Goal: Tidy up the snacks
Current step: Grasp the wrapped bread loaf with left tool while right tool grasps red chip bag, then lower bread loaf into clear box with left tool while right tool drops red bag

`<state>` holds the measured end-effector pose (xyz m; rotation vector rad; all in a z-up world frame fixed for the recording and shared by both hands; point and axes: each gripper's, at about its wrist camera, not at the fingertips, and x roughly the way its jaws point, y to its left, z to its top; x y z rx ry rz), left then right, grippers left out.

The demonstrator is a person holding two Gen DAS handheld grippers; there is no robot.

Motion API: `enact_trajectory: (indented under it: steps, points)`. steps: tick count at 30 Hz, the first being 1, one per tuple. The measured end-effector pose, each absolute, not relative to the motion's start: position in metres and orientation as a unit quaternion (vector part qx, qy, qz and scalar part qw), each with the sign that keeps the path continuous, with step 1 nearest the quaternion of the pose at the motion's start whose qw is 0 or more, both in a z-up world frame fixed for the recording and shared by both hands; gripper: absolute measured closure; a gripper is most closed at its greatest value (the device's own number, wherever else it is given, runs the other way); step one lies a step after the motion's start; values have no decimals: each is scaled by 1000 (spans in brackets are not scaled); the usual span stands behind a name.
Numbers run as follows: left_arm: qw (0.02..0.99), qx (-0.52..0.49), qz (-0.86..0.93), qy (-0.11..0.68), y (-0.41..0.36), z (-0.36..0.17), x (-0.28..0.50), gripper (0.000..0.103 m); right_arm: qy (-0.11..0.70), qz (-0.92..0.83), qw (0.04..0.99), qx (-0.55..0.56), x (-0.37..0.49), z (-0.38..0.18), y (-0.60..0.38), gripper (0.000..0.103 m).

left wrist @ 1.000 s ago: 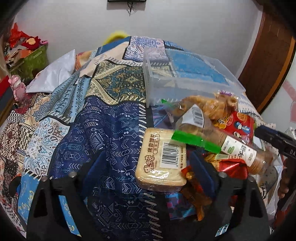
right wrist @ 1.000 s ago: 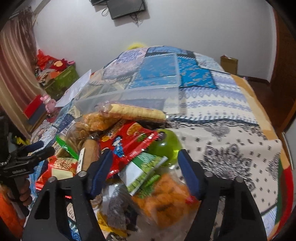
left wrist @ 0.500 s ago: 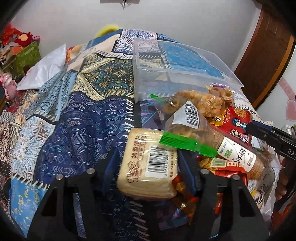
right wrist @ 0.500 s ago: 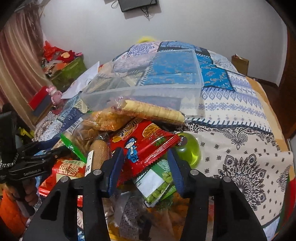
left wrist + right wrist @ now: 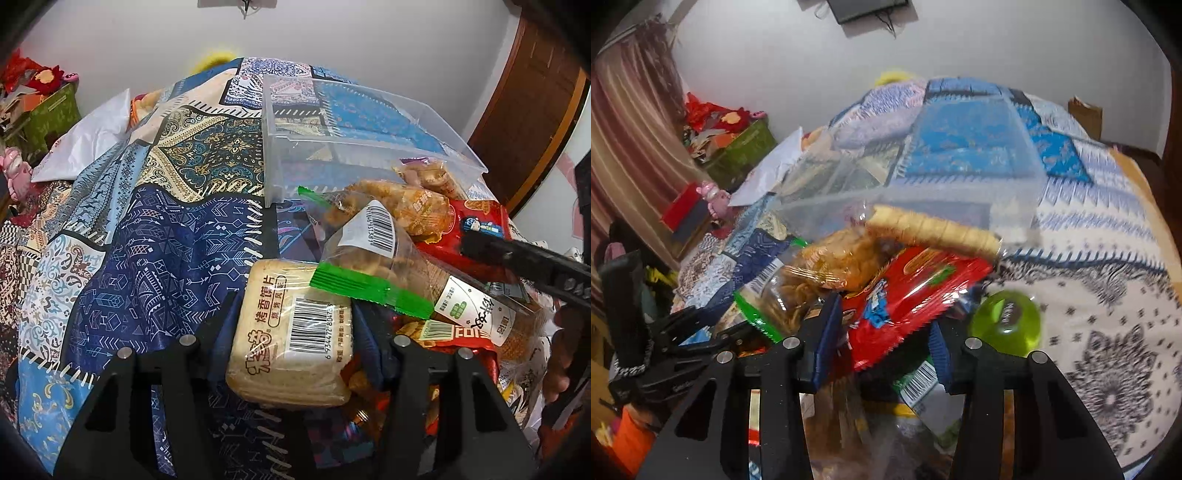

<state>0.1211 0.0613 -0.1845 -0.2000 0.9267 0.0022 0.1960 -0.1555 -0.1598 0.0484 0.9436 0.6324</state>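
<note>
A heap of snacks lies on the quilt in front of a clear plastic bin (image 5: 280,122) (image 5: 960,206). My left gripper (image 5: 297,306) is closing its jaws, and both pads press the sides of a tan toast-slice packet (image 5: 291,332) with a barcode label. My right gripper (image 5: 884,317) is also closing, its blue pads pinching the lower corner of a red snack packet (image 5: 916,280). A clear bag with a green seal (image 5: 369,284), a bag of fried snacks (image 5: 406,199), a roll of wafers (image 5: 934,229) and a green jelly cup (image 5: 1004,321) lie around them.
The patchwork quilt (image 5: 147,240) covers the whole bed. A white pillow (image 5: 85,140) and a green box (image 5: 51,114) sit at the far left. At the right stands a wooden door (image 5: 535,103). A hand (image 5: 561,354) holds the right gripper.
Both pairs of jaws have narrowed from wide apart onto their packets. The right gripper has moved forward into the heap, towards the bin.
</note>
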Motion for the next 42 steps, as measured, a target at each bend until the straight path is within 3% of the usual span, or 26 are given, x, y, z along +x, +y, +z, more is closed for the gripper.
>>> enact_trajectory:
  steps: [3, 10, 27, 42]
  points:
    - [890, -97, 0, 446, 61, -185, 122, 46, 455, 288, 842, 33, 200, -167, -156, 62]
    - [898, -70, 13, 435, 57, -178, 112, 49, 446, 278, 847, 74, 200, -161, -175, 76]
    - [923, -63, 41, 376, 67, -126, 87, 49, 379, 280, 881, 50, 172, -120, -194, 84]
    - [947, -69, 23, 313, 55, -69, 116, 49, 299, 276, 912, 49, 178, -65, -208, 85]
